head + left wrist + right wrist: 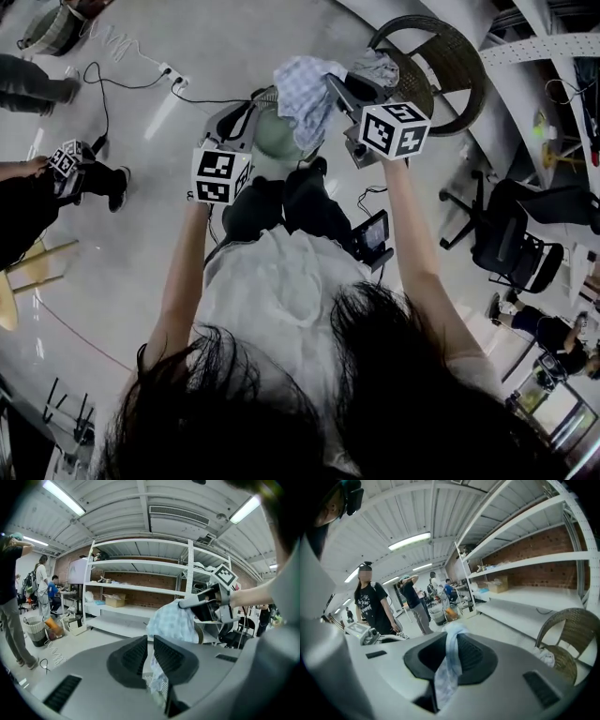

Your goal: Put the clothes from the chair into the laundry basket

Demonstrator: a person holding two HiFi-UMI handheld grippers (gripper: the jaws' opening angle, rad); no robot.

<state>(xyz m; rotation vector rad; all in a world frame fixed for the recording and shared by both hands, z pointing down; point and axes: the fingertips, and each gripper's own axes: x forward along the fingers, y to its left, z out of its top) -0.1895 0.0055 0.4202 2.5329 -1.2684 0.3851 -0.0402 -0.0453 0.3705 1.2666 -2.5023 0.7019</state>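
Blue-checked cloth (302, 89) hangs in the air between chair and basket. The right gripper (451, 639) has its jaws pressed together on a bunched strand of it, and the fabric trails down from there. The left gripper (149, 644) sits close beside. Its jaws stand nearly together with a lower fold of the same cloth running through the narrow gap, so it looks to be nipping the fabric as well (the pinch is less plain than on the right).

In the head view the cloth dangles over the pale round laundry basket (274, 139), which stands on the floor just beyond the person's legs. Behind it is the wicker chair (441, 56), with another light garment (377, 66) lying on its seat.

As I judge it, the step in hand is the carry, nearly at its end, and the drop is due. The next move calls for lowering both grippers until the bulk of the cloth is inside the basket's rim, then spreading both pairs of jaws so nothing snags — after which the garment on the chair is left to fetch.
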